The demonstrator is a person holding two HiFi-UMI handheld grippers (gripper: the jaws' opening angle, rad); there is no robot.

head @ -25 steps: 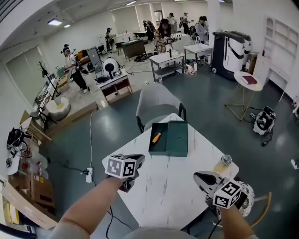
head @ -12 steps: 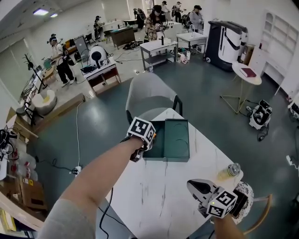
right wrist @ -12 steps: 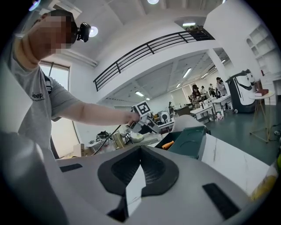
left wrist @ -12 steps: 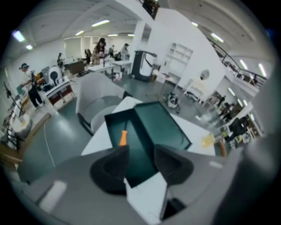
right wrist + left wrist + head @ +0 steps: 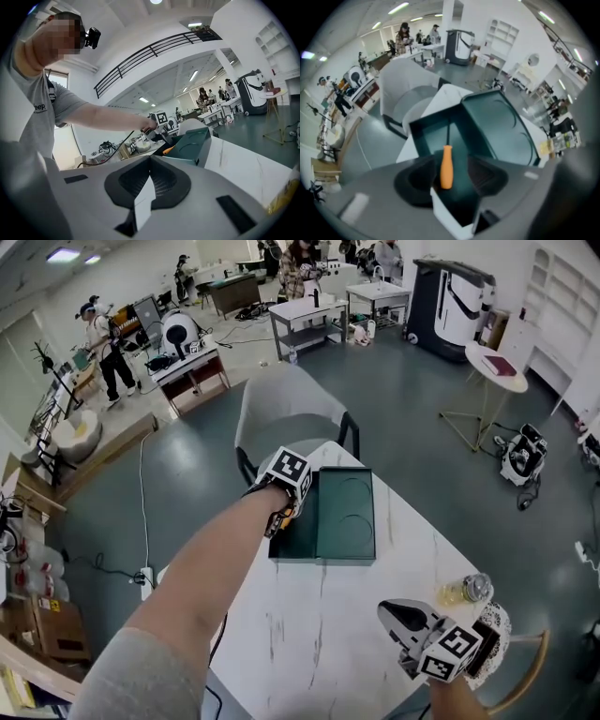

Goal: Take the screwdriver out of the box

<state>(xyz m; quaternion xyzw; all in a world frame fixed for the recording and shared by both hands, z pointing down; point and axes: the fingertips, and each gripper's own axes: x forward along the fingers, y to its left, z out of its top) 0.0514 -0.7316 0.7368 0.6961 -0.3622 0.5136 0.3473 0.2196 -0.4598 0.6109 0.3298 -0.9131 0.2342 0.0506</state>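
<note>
An open dark green box point(image 5: 339, 514) lies on the far side of the white table, its lid folded out to the right. Inside lies the screwdriver point(image 5: 446, 166), with an orange handle and a thin dark shaft pointing away. My left gripper point(image 5: 447, 177) points steeply down into the box's left half point(image 5: 278, 521). Its jaws have just been opening and now stand on either side of the handle, pads clear of it. My right gripper point(image 5: 392, 612) hangs shut and empty over the table's near right corner. From the right gripper view the box point(image 5: 192, 143) shows with an orange tip point(image 5: 169, 150).
A small bottle of yellowish liquid point(image 5: 466, 590) stands at the table's right edge, near my right gripper. A grey chair point(image 5: 286, 413) is pushed up to the far side of the white marble table point(image 5: 309, 624). Beyond lies open floor, with benches and people far off.
My left gripper travelled from the near left of the table out to the box and dipped into it, with its jaws spreading. The right gripper sank a little.
</note>
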